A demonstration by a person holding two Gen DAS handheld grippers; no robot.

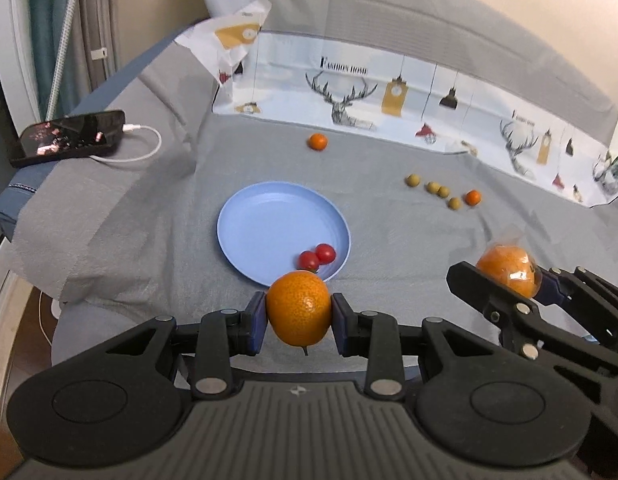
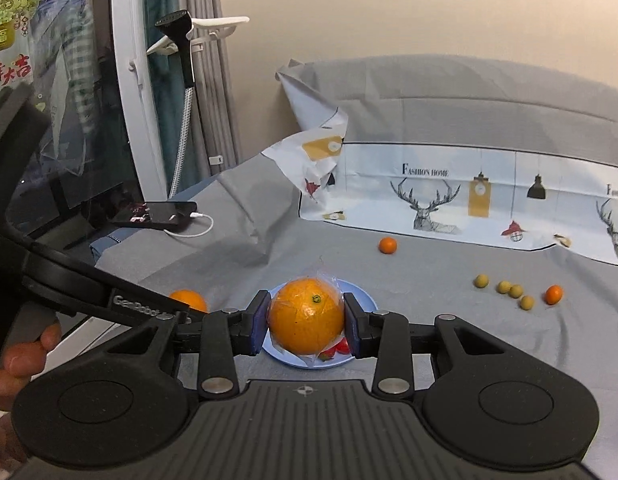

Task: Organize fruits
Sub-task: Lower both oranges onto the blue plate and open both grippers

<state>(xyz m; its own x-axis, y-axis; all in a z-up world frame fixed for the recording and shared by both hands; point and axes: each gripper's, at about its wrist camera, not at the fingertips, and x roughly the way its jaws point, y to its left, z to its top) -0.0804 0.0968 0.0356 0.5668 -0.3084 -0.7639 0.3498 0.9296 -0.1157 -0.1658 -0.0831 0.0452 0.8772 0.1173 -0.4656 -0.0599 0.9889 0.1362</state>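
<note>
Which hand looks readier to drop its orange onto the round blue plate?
Probably the left. The left gripper holds its bare orange just short of the blue plate's near rim, while the right gripper holds its plastic-wrapped orange farther off to the side.

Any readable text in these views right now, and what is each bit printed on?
"FASHION HOME": printed cloth with the deer, at the back.
"GenRobot": arm of the left claw; the end is hidden.
"福": yellow tag on the window decoration.
Red characters below it: partly cut off, unclear.
Sticker on the wrapped orange: too small.
</note>
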